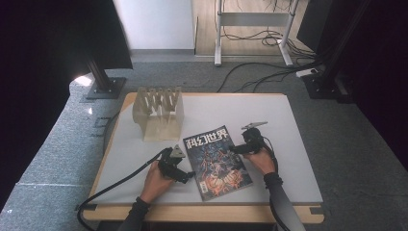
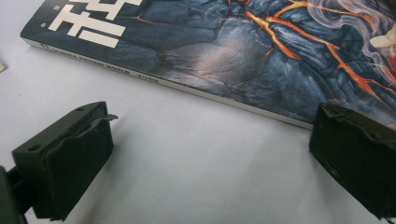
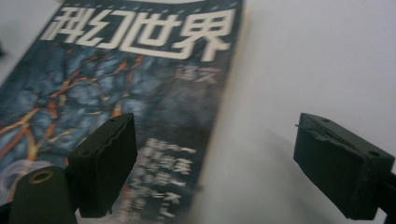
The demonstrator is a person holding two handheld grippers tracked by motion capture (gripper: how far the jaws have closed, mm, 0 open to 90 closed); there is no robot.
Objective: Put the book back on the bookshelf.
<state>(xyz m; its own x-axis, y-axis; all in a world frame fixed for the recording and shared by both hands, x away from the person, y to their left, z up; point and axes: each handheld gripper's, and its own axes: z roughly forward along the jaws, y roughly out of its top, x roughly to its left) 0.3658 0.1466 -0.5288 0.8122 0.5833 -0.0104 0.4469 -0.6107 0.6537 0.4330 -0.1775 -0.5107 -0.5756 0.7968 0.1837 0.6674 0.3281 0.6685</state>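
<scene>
Grippers flank the dark lava-cover magazine (image 1: 217, 162) lying flat on the white worktop (image 1: 288, 130): left gripper (image 1: 185, 177) and right gripper (image 1: 234, 149) both gaping, empty; lift not yet begun, wooden slotted rack (image 1: 159, 113) awaits.

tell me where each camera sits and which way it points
High view: fixed above the person's side of the table, looking forward and down at the magazine and wooden rack; both forearms, the left claw and the right claw show.
Left gripper view: rides the left claw, low over the table, facing the magazine's spine edge; its open jaws show.
Right gripper view: rides the right claw, facing the magazine's opposite edge; its open jaws straddle that edge.
All three views share the magazine cover.
</scene>
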